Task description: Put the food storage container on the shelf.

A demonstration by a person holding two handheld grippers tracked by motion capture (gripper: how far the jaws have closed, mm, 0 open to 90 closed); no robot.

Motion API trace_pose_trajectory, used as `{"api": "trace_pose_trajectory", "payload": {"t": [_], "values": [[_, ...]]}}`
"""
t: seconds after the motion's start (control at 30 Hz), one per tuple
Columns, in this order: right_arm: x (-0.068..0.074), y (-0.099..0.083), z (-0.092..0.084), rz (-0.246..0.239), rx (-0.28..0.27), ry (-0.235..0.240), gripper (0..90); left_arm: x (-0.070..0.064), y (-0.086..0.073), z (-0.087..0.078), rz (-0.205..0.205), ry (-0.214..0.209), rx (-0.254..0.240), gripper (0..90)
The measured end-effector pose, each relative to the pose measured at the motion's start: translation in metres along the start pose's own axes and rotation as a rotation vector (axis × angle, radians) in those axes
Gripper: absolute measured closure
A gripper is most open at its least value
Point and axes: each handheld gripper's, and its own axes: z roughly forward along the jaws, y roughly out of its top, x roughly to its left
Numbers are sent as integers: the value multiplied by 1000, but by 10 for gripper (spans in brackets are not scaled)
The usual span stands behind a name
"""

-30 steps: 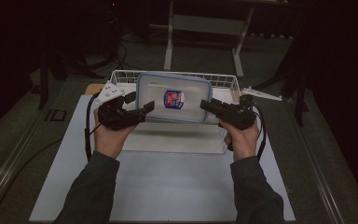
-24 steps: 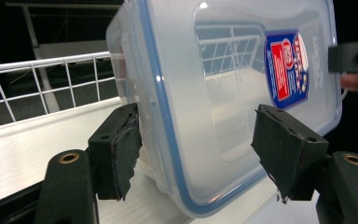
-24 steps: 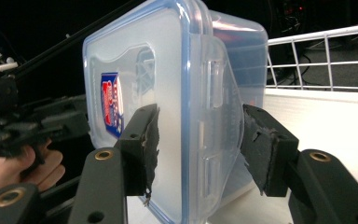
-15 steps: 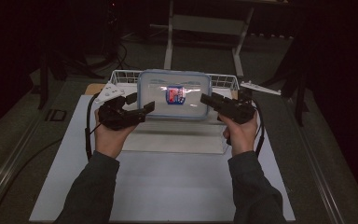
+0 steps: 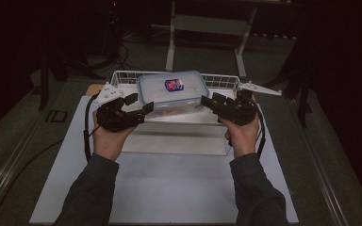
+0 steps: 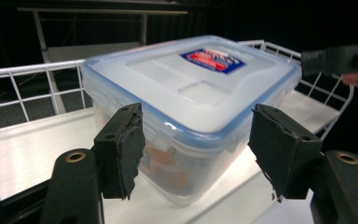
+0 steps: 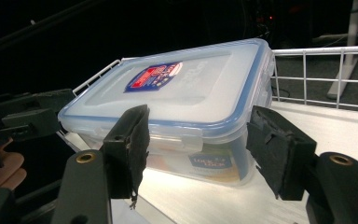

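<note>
A clear rectangular plastic container (image 5: 172,94) with a blue-rimmed white lid and a red-and-blue label is sitting between the two grippers, in a white wire tray (image 5: 217,81) on the bench (image 5: 169,197). The left gripper (image 6: 196,149) is standing with jaws released, spread beside one container corner. The right gripper (image 7: 200,149) is facing the opposite end, jaws likewise released and not touching the container.

"LOCK & LOCK" is printed on the plastic container's (image 7: 186,126) front wall.
</note>
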Motion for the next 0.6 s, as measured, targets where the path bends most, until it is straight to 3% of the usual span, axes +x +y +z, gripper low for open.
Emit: {"api": "trace_pose_trajectory", "payload": {"t": [0.37,0.6], "values": [[2,-6,-21,-49,-24,-4,388,0,-3,1,18,50,3,377],[6,-22,-35,-154,-8,-10,404,-6,-6,-13,46,39,-25,389]]}}
